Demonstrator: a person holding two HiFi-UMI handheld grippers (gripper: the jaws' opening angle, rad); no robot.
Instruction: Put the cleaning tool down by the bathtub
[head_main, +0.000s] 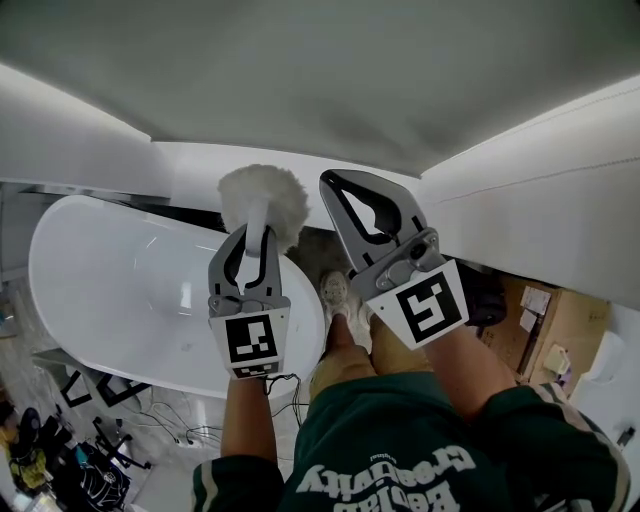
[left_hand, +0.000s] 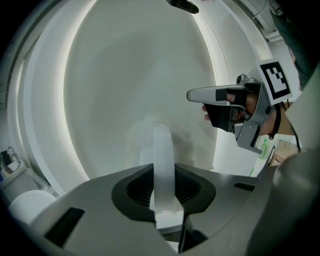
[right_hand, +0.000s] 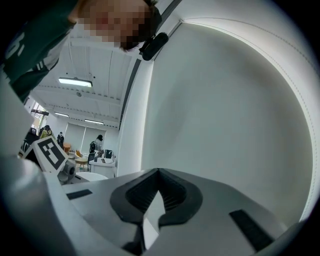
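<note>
Head view: the left claw (head_main: 257, 240) is clenched on the white handle of a brush (head_main: 262, 195). The handle runs up between the two jaws, and the fluffy white head stands just past their tips. The brush is held in the air over the near end of the white tub (head_main: 70, 250), by its rim, and the head touches nothing that can be seen. The right claw (head_main: 338, 182) is just beside it, apart from the brush, its jaws drawn together at the tips with nothing between them. Both are held out in front of the person, whose shoe (head_main: 335, 292) stands on the floor beside the tub.

Left gripper view: the left claw (left_hand: 163, 175) grips the brush handle (left_hand: 163, 147) between its ribbed pads. The handle rises straight out of the middle of the jaws, and the head is a faint pale blur against a grey wall (left_hand: 140, 65). The right claw (left_hand: 200, 94) shows at the right, off to the side of the brush.

Right gripper view: the right claw (right_hand: 159, 172) is closed and empty, facing the wall (right_hand: 225, 100). The brush is out of sight here.
</note>
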